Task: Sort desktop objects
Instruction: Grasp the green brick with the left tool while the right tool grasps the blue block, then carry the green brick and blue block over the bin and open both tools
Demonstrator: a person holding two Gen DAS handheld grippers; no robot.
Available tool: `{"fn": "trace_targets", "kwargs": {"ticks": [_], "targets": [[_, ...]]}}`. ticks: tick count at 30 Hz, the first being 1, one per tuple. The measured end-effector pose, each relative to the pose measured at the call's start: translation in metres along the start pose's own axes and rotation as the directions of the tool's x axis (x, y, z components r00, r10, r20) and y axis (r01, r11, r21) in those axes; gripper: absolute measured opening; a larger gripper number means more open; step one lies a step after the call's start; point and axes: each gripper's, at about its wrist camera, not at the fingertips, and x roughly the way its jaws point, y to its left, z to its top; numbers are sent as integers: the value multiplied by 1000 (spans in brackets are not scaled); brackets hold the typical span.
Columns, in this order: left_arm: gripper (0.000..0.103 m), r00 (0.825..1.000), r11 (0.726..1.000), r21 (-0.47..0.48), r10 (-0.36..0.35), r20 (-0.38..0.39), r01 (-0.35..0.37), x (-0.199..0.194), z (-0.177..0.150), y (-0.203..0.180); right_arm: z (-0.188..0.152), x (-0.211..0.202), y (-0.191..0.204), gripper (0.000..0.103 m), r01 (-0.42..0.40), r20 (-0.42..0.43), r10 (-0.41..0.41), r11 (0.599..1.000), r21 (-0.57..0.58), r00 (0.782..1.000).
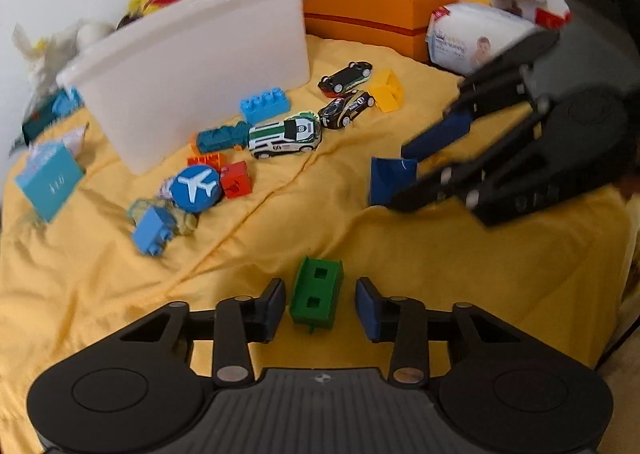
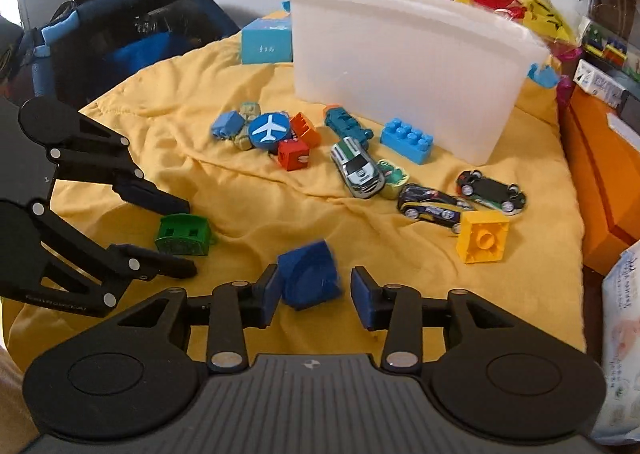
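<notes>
Little is sorted yet, we judge. Our left tongs point(image 1: 320, 304) stand open around the green block point(image 1: 317, 297), pads not touching it. Our right tongs point(image 2: 314, 296) are open about the blue block point(image 2: 310, 280), which seems to touch the left pad; we cannot tell if it is gripped. Beyond, toy cars point(image 2: 358, 167) and bricks point(image 2: 406, 139) lie loose before the white bin point(image 2: 400, 65). A rumpled yellow cloth point(image 2: 360, 225) covers the bench; clutter crowds its far edge.
</notes>
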Motion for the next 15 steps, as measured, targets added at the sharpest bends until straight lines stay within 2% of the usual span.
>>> {"fn": "trace_targets", "kwargs": {"ticks": [3, 8, 11, 13, 15], "targets": [[24, 1000, 997, -73, -21, -4, 20, 1, -1, 1, -4, 5, 7, 43, 0, -29, -1, 1000, -29, 1000], [24, 1000, 990, -135, -28, -6, 27, -3, 0, 0, -5, 6, 8, 43, 6, -7, -6, 1000, -8, 1000], [24, 1000, 990, -139, -18, -6, 17, -3, 1, 1, -1, -2, 6, 43, 51, 44, -51, 999, -10, 998], [24, 1000, 990, -140, -17, -10, 15, -1, 1, 2, 0, -10, 8, 43, 101, 90, -97, 994, -51, 991], [24, 1000, 989, -147, -19, -7, 17, -1, 1, 3, 3, -12, 7, 43, 101, 94, -95, 992, -70, 991]]}}
